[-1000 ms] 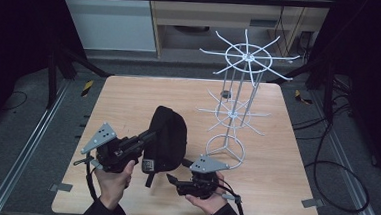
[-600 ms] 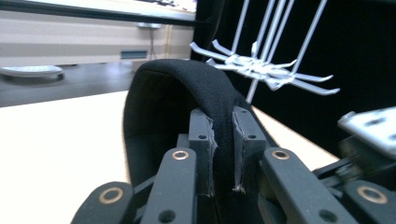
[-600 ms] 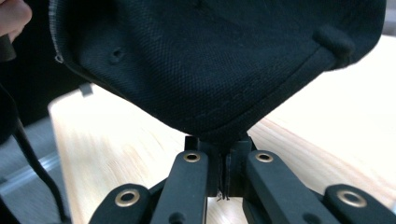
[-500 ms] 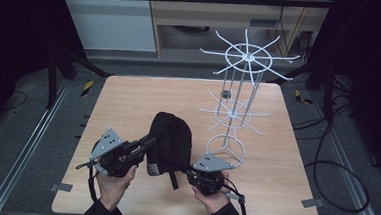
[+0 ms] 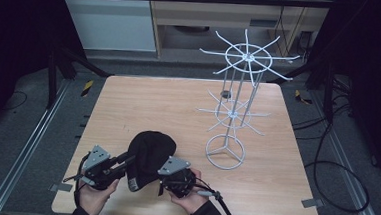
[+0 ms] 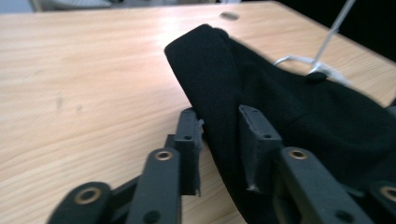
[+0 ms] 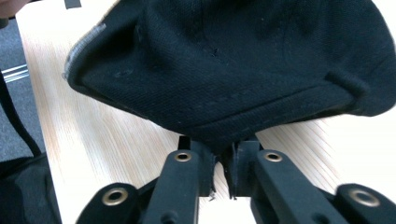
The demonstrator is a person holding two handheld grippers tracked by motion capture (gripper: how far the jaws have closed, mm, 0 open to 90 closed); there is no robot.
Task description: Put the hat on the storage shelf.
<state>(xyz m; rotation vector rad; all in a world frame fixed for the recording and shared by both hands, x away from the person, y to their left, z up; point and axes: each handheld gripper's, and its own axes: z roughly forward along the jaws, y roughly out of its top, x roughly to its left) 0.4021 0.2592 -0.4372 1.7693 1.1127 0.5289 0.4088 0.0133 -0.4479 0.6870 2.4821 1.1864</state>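
A black cap (image 5: 151, 147) lies near the front edge of the wooden table (image 5: 154, 100), between my two grippers. My left gripper (image 5: 131, 159) comes at it from the left. In the left gripper view its jaws (image 6: 219, 135) have just been opening and stand on either side of a thick fold of the cap (image 6: 280, 93), without squeezing it. My right gripper (image 5: 163, 182) is at the cap's front right. In the right gripper view its jaws (image 7: 222, 154) have eased open slightly but still pinch the lower edge of the cap (image 7: 233, 60).
A white wire display rack (image 5: 233, 110) with spoked arms stands right of centre, its ring base (image 5: 225, 152) just right of the cap. A small dark disc (image 5: 225, 94) lies behind it. Black cables trail over the floor at the right.
The cap has come down from upright in the air to low on the table. My left gripper sank with it and loosened. My right gripper moved in and closed on the cap's edge.
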